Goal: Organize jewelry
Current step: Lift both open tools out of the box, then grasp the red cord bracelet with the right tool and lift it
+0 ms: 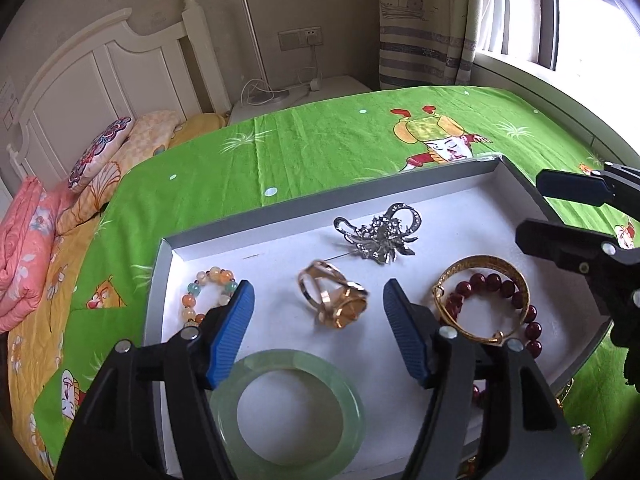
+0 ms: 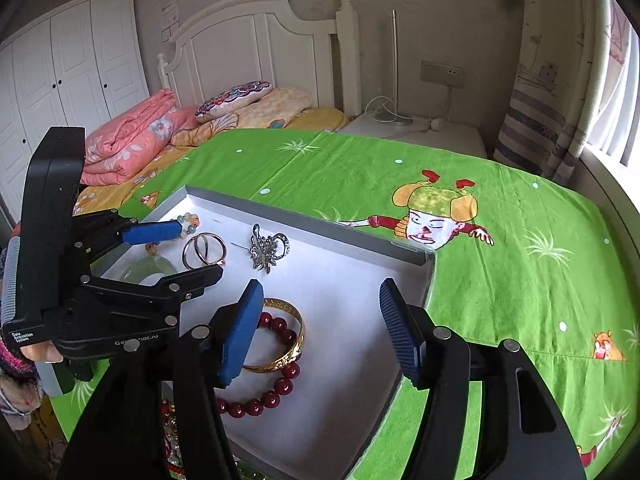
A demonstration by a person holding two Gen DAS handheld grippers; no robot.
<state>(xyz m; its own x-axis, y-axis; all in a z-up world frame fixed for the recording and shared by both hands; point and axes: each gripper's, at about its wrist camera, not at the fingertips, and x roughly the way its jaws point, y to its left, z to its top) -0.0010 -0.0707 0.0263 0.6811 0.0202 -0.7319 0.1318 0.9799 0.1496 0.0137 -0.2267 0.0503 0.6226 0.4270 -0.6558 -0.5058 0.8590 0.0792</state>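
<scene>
The shallow grey tray (image 1: 168,264) with a white liner rests on the bed and holds all pieces flat. A green jade bangle (image 1: 288,412), gold ring clasp (image 1: 332,296) and silver brooch (image 1: 380,236) occupy the middle; a pastel bead bracelet (image 1: 208,292) lies left. At right, a gold bangle (image 1: 480,300) overlaps a dark red bead bracelet (image 1: 500,292).

Both wrist views close, angled down — share tray (image 1: 516,176) (image 2: 320,216) on bed.

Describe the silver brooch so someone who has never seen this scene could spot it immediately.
On the green cartoon bedsheet lies a shallow grey tray with a white lining. The silver brooch sits near the tray's far wall, beyond the gold ring. It alone is silver, a sparkly floral spray with a long pin; the rest are beads, gold or jade.
</scene>
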